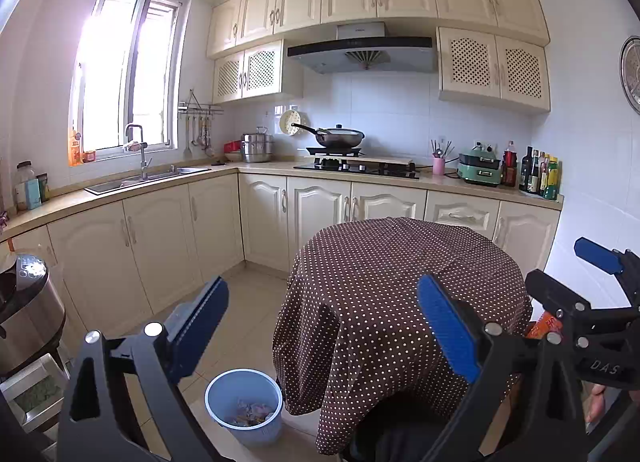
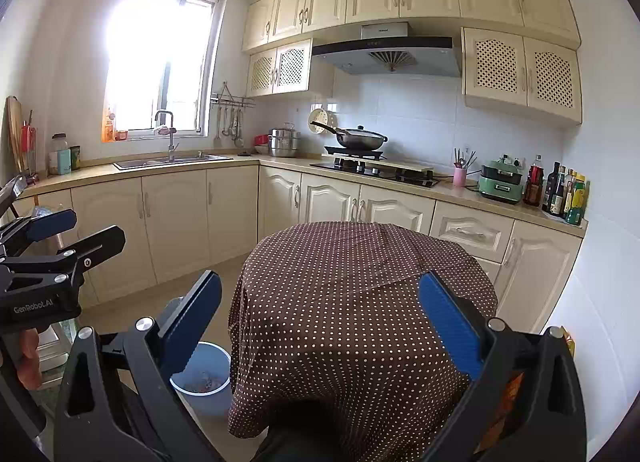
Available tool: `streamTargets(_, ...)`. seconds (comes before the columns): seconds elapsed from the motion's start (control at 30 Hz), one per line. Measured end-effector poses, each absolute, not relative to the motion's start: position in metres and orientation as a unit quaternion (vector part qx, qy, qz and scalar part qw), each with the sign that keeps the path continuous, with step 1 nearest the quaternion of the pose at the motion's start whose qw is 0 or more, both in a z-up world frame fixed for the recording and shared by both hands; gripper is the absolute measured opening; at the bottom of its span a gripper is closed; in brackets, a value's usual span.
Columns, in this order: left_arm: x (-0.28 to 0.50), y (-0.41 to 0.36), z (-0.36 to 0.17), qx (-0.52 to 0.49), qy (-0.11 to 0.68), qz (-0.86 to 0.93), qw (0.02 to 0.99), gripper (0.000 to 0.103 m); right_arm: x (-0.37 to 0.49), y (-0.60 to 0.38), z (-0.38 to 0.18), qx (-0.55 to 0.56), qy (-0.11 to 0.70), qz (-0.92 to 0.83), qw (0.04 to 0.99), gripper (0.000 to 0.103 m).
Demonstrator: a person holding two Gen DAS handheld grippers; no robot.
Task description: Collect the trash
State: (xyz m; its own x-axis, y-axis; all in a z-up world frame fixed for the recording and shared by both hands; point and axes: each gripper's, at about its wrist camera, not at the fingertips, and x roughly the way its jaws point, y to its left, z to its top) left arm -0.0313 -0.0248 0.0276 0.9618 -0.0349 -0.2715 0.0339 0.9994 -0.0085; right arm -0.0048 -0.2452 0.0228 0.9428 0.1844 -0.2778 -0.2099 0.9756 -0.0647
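At about 7 o'clock in the left wrist view the blue bin [image 1: 244, 406] stands on the floor tiles, just beside the hanging edge of the dotted tablecloth [image 1: 384, 302]; crumpled wrappers [image 1: 250, 414] lie in its bottom, so some trash is already collected, I judge. The left gripper [image 1: 324, 326] hangs above the near side of the round table with its fingers spread wide and nothing between them; the right gripper [image 2: 320, 322] is the same, fingers wide apart and empty, and its body is seen also at 3 o'clock in the left view.

The top of the cloth shows no trash in either picture; the only other candidate is something orange [image 1: 546, 326] at 4 o'clock, behind the right gripper and low beside the table, and I cannot tell what it is.

The risks, as I judge them: the cloth hangs loose and long, so a finger that reaches down toward the bin or toward the orange thing may catch a fold and drag the cloth; the bin is light and partly under the cloth edge, so a dropped piece may hit the cloth or the rim and fall on the floor; the two grippers are near each other and may collide if both reach low on the same side.
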Motion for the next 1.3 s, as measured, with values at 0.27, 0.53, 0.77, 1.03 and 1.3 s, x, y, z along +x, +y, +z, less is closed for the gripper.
streamTargets(0.27, -0.0317, -0.0255, 0.0267, -0.002, 0.138, -0.017, 0.99, 0.093, -0.0029, -0.2432, 0.0226, -0.048, 0.138, 0.104, 0.984, 0.096)
streamTargets(0.53, -0.0314, -0.0257, 0.0268, -0.003, 0.138, -0.017, 0.99, 0.093, -0.0012, -0.2413, 0.0222, -0.05, 0.14, 0.106, 0.983, 0.096)
streamTargets(0.77, -0.0314, -0.0261, 0.0258, -0.002, 0.141, -0.018, 0.99, 0.093, 0.0001, -0.2406, 0.0211, -0.051, 0.142, 0.109, 0.982, 0.096)
streamTargets(1.03, -0.0305, -0.0275, 0.0268, -0.002, 0.143, -0.017, 0.99, 0.093, -0.0001, -0.2398, 0.0206, -0.052, 0.143, 0.111, 0.982, 0.096)
streamTargets(1.3, -0.0294, -0.0288, 0.025, -0.001, 0.146, -0.018, 0.989, 0.093, 0.0015, -0.2393, 0.0205, -0.052, 0.146, 0.112, 0.982, 0.096)
